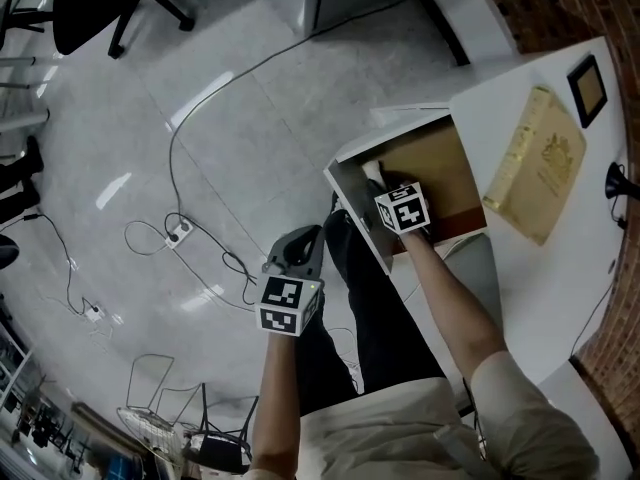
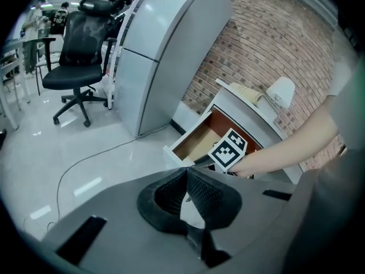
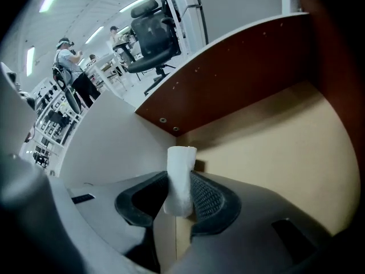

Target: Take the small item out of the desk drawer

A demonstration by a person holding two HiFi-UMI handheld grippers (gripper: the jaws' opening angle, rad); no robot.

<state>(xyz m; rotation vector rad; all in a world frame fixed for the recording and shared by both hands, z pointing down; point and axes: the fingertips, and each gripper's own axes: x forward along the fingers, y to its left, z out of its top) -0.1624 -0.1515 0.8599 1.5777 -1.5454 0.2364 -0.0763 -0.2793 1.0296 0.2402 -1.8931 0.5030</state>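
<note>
The open desk drawer [image 1: 358,218] has a white front, red-brown side walls and a tan floor. It sticks out to the left from under the white counter [image 1: 560,298].

The right gripper [image 1: 385,190] points steeply down into the drawer. Its jaws are grasping the small white roll-shaped item [image 3: 181,158], w/ a ribbed black pad against each side. The item stands approx. upright btwn the pads, top end poking out past the tips. It's still inside the drawer, just beside the corner where the white front meets a red-brown side wall [image 3: 239,67]. Can't tell if its lower end is off the tan drawer floor [image 3: 274,153]. In the head view the item shows only as a white bit [image 1: 373,171] just inside the drawer front.

The left gripper [image 1: 297,248] hangs over the grey tiled floor [image 1: 100,148], left of the drawer and well apart from it. Its jaws are clenched, tips touching, nothing btwn them [image 2: 186,173].

On the counter, right of the drawer, lies a tan hardback book [image 1: 535,163], w/ a small dark-framed picture [image 1: 588,86] farther back. A black cable [image 1: 178,138] loops across the floor. The left gripper view also shows a black office chair [image 2: 77,61], a tall grey cabinet [image 2: 165,44] and a red brick wall [image 2: 268,44] behind the counter.
</note>
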